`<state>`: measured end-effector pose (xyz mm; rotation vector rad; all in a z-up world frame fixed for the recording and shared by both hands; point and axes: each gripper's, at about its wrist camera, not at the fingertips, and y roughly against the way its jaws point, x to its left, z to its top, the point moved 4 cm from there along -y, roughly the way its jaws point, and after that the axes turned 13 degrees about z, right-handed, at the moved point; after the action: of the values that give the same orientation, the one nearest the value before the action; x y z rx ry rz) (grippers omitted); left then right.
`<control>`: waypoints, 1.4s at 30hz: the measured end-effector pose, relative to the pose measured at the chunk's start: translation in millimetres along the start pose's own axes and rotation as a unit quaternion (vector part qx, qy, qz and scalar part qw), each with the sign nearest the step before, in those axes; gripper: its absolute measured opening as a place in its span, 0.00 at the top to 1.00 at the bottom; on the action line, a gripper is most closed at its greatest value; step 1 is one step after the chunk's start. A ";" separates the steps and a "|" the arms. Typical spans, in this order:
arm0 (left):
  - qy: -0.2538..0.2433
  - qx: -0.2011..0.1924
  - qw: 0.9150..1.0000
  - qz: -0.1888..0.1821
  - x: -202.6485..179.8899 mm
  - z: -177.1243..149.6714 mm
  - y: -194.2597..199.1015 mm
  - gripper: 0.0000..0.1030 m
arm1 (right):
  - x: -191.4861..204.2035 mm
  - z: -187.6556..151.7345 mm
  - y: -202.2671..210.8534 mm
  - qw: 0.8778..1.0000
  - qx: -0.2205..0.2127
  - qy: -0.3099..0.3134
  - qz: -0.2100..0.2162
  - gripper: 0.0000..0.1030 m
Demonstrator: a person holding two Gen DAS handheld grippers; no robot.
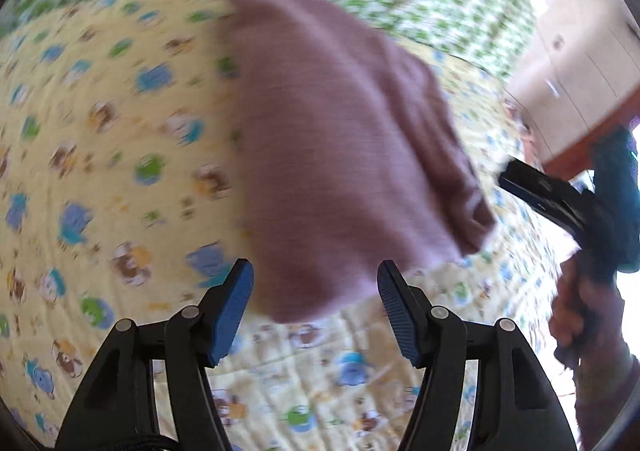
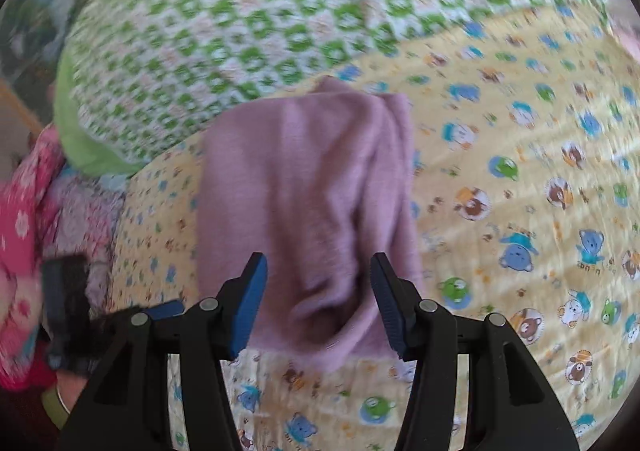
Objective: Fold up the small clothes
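The folded mauve knit garment (image 2: 308,191) lies flat on my yellow cartoon-animal quilt (image 2: 520,179), just beside the green-patterned blanket (image 2: 260,19). I see my left tool (image 1: 316,287) tilted down over it, jaws wide and empty. My right tool (image 2: 319,283) is likewise parted, gripping nothing.

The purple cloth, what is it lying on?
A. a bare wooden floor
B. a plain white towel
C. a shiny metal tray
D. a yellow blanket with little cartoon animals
D: the folded purple cloth lies flat on the yellow blanket printed with small bears and frogs, in front of a green-checked quilt.
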<state>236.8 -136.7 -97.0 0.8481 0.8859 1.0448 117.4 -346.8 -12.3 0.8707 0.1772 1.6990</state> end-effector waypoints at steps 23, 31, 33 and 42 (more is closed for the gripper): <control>0.025 0.068 0.997 -0.020 -6.8 12.6 -62.1 0.34 | -76.4 -41.0 -3.8 0.993 0.050 -0.099 -0.038 0.92; 0.042 0.035 0.998 -0.027 8.3 36.4 -32.3 0.28 | -73.2 -0.6 10.4 0.994 -0.011 -0.106 -0.035 0.26; 0.053 0.030 0.998 -0.030 11.1 47.1 -30.8 0.27 | -73.7 17.5 1.6 0.993 -0.019 -0.111 -0.019 0.22; 0.065 0.026 0.997 -0.023 10.3 85.8 -40.6 0.23 | -82.1 64.4 -60.0 0.995 0.008 -0.099 0.014 0.20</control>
<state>331.0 -151.3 -101.3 0.8054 1.0421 1.0491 209.5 -420.6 -35.8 1.0505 0.0439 1.6286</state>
